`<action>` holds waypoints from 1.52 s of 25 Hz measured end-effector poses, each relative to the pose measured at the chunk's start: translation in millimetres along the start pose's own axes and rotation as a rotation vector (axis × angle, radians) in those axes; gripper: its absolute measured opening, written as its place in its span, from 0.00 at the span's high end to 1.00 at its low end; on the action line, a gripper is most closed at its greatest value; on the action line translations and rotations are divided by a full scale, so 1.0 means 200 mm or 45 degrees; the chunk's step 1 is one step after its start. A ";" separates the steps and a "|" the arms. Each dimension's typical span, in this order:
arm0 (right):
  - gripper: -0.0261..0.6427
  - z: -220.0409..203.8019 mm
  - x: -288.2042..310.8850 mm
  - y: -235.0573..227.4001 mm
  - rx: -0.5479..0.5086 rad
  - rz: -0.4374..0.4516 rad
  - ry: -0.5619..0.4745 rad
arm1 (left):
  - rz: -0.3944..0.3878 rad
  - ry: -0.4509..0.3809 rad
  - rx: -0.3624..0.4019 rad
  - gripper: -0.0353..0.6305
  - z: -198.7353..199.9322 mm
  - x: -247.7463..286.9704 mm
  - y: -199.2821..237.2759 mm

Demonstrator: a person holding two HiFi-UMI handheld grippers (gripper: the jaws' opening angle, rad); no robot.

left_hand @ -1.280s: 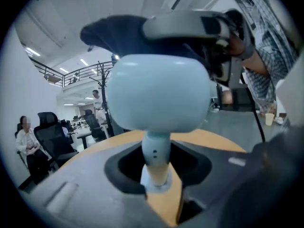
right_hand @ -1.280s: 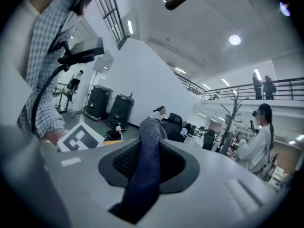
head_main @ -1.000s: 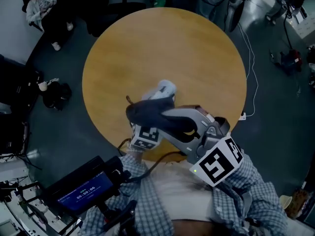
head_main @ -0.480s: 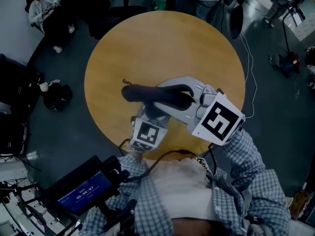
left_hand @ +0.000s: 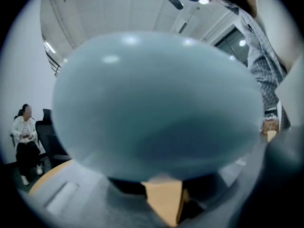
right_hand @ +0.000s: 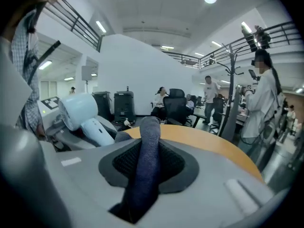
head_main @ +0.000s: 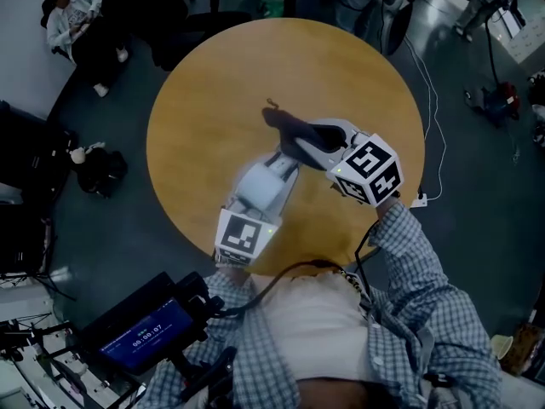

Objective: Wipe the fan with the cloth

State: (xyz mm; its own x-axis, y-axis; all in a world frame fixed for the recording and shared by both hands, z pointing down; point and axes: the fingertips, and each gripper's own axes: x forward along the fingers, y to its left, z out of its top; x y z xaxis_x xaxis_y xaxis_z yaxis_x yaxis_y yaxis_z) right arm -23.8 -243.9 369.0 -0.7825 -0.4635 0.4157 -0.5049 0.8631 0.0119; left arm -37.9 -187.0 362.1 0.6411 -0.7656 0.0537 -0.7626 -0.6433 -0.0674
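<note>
Now, cloth pinched in right gripper jaws, fan in left gripper

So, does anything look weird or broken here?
Nothing looks broken or spilled. The left tool holds the pale blue fan over the round table; the right tool has just squeezed tighter on the dark cloth beside it.

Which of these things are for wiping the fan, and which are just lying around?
For the job: the fan, gripped by the left tool; the cloth, between the jaws of the right tool, which have just closed further on it.

Just lying about: the black bag on the floor; the blue screen.
</note>
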 end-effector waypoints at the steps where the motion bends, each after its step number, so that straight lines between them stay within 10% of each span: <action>1: 0.82 -0.04 -0.01 -0.05 -0.001 -0.050 0.026 | 0.009 0.003 0.001 0.73 0.00 0.00 0.01; 6: 0.82 0.09 -0.19 -0.08 0.074 -0.177 -0.156 | 0.040 0.020 0.006 0.73 -0.01 -0.02 0.06; 12: 0.82 0.44 -0.33 0.37 0.025 0.122 -0.452 | 0.061 0.030 0.008 0.73 0.00 -0.03 0.10; 29: 0.82 -0.16 -0.28 -0.04 0.104 -0.200 -0.091 | -0.071 -0.003 0.089 0.73 0.05 -0.01 0.00; 38: 0.82 0.60 -0.39 0.41 -0.226 0.325 -0.347 | -0.178 0.033 0.191 0.73 0.04 0.02 -0.10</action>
State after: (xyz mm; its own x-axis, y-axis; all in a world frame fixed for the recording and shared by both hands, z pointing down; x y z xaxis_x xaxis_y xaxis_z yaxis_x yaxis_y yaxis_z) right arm -48.2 -162.0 227.6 -0.9544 -0.2457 0.1698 -0.2302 0.9674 0.1061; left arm -19.1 -176.8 355.0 0.7357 -0.6701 0.0982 -0.6440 -0.7371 -0.2050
